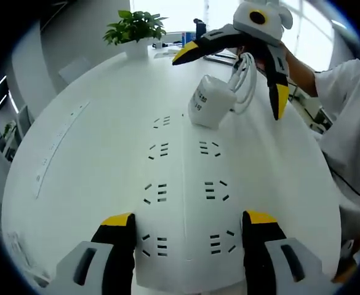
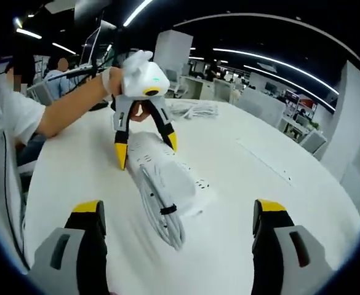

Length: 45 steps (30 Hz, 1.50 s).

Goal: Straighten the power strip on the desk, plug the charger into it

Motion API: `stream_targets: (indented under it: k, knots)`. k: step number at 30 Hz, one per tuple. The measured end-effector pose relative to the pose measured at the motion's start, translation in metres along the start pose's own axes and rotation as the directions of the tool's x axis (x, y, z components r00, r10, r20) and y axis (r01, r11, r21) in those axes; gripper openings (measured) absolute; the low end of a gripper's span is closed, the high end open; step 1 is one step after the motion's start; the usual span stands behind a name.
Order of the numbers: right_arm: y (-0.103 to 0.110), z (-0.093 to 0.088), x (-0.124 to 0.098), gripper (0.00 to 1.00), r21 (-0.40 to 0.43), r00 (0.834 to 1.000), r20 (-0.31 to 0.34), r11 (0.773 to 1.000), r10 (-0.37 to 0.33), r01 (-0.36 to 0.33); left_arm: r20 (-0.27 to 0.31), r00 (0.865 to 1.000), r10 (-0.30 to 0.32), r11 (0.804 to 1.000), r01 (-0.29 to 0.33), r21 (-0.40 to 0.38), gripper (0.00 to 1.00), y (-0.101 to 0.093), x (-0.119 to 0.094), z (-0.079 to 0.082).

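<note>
A wide white power strip lies flat on the white table, several rows of sockets facing up. My left gripper straddles its near end, jaws pressed against both long sides. On the strip's far end sits the white charger with its coiled cable. My right gripper hovers open just above the charger. In the right gripper view the charger and cable bundle lie ahead of my right gripper, with the left gripper clamped over the strip beyond.
A potted plant stands at the table's far edge. A long flush cover plate runs along the left of the table. A heap of white cables lies farther back. The person's white sleeve is at the right.
</note>
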State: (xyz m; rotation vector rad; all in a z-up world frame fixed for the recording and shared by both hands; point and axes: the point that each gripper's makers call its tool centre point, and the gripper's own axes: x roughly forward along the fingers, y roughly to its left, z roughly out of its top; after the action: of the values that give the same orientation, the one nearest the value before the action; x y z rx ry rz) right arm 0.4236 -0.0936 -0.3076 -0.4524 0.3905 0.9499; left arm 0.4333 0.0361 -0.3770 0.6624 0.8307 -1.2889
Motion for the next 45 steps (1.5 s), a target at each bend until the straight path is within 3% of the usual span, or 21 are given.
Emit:
stream_targets:
  k: [10, 14, 19, 24, 28, 33, 37, 41, 45]
  knots:
    - [0.007, -0.008, 0.002, 0.97, 0.020, 1.000, -0.021, 1.000, 0.010, -0.009, 0.002, 1.000, -0.005, 1.000, 0.005, 0.009, 0.72, 0.000, 0.000, 0.000]
    - [0.004, -0.007, -0.001, 0.97, 0.020, 1.000, -0.009, 1.000, -0.005, 0.005, 0.013, 1.000, -0.025, 0.998, 0.024, 0.053, 0.80, -0.008, -0.001, 0.003]
    - [0.004, -0.008, -0.002, 0.97, 0.035, 1.000, -0.005, 0.999, -0.010, 0.011, 0.080, 0.996, -0.034, 0.998, 0.030, 0.051, 0.91, -0.012, -0.007, 0.017]
    - [0.010, -0.012, -0.002, 0.97, 0.072, 1.000, -0.008, 0.997, 0.005, -0.005, 0.066, 0.998, -0.017, 0.998, 0.013, 0.060, 0.96, -0.014, -0.009, 0.018]
    - [0.010, -0.012, -0.003, 0.97, 0.096, 1.000, 0.001, 0.995, -0.003, 0.003, 0.088, 0.996, -0.031, 0.998, 0.025, 0.062, 0.96, -0.019, -0.012, 0.024]
    - [0.009, -0.010, -0.004, 0.97, 0.132, 0.999, 0.033, 0.991, -0.019, 0.014, 0.054, 0.999, 0.008, 0.998, -0.012, 0.069, 0.96, -0.019, -0.018, 0.018]
    - [0.013, -0.012, -0.001, 0.97, 0.163, 0.999, 0.041, 0.987, -0.002, -0.004, 0.113, 0.994, 0.005, 0.999, -0.010, 0.045, 0.96, -0.030, -0.024, 0.024]
    - [0.012, -0.013, -0.002, 0.97, 0.157, 0.999, 0.045, 0.988, -0.013, 0.005, 0.091, 0.995, 0.038, 0.999, -0.041, 0.031, 0.96, -0.037, -0.032, 0.011]
    - [0.008, -0.009, -0.008, 0.97, 0.166, 0.998, 0.063, 0.986, -0.031, 0.020, 0.104, 0.991, 0.085, 0.996, -0.085, -0.003, 0.96, -0.043, -0.044, 0.005]
